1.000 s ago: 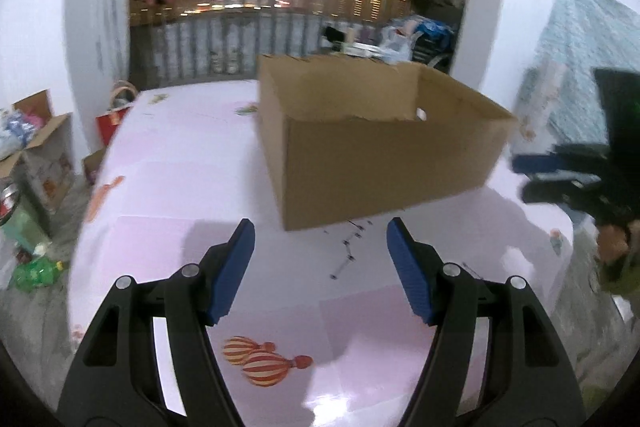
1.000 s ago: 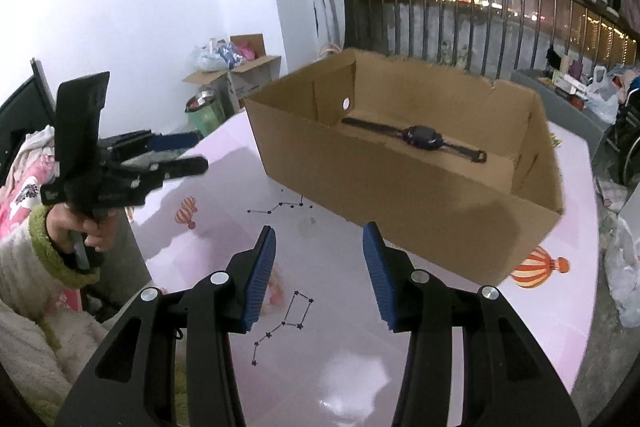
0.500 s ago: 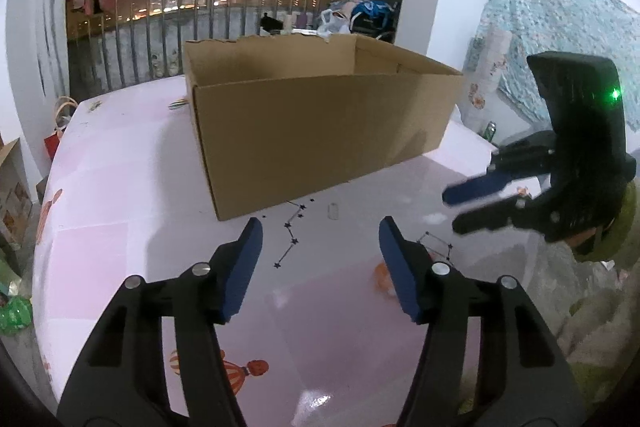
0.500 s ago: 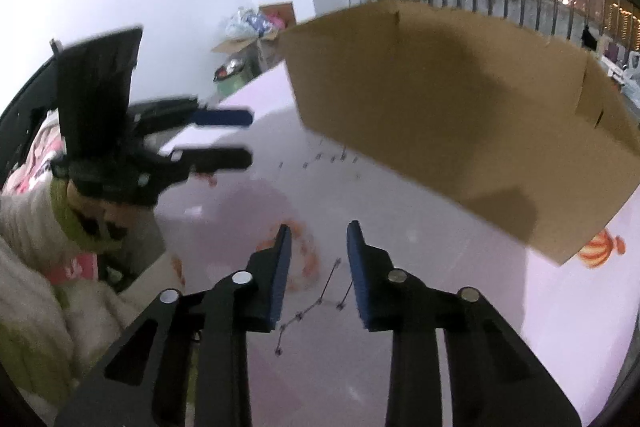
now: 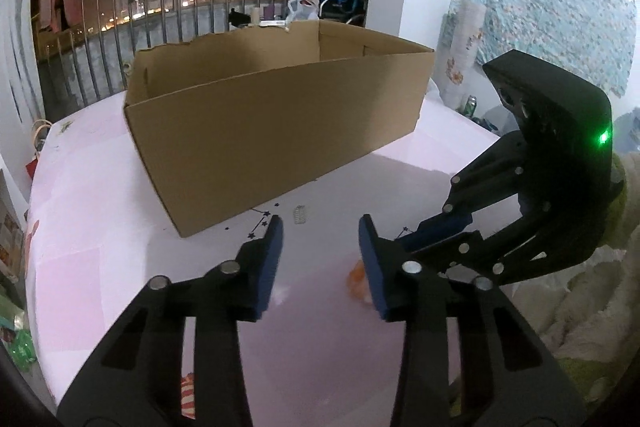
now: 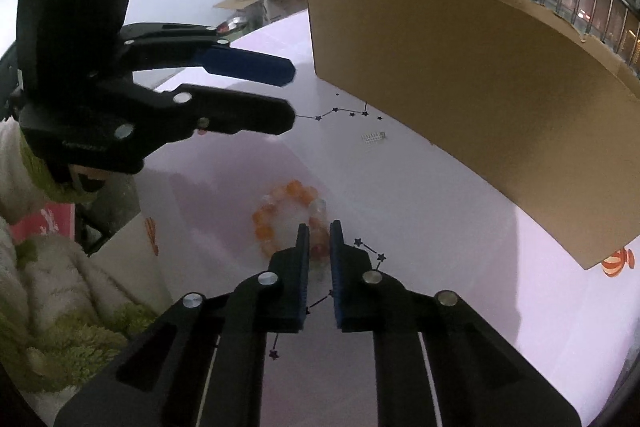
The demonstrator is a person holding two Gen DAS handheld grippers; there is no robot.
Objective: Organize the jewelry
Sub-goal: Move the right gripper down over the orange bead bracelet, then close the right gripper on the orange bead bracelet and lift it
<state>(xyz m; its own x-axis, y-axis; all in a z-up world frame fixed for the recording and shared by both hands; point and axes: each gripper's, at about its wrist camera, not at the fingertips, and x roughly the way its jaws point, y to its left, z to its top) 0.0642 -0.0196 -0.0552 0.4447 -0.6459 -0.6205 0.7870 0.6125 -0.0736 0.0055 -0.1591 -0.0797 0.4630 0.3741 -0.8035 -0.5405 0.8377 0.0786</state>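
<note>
My right tool (image 6: 319,231) has just been closing and now pinches the near rim of the bead bracelet (image 6: 286,217), beads showing between its blue pads. The bracelet lies flat on the pink counter (image 6: 420,211), just in front of the cardboard box (image 6: 460,75). I judge it light and floppy: strung beads that will sag and swing once lifted, and the smooth beads could slip from the pads. Gripping across one or two beads on the rim, as now, looks the sound hold. It is a loop of orange beads with some clear or pale ones, slightly blurred. My left tool (image 5: 320,227) has also been narrowing, stands half open and holds nothing, hovering near the box.
</note>
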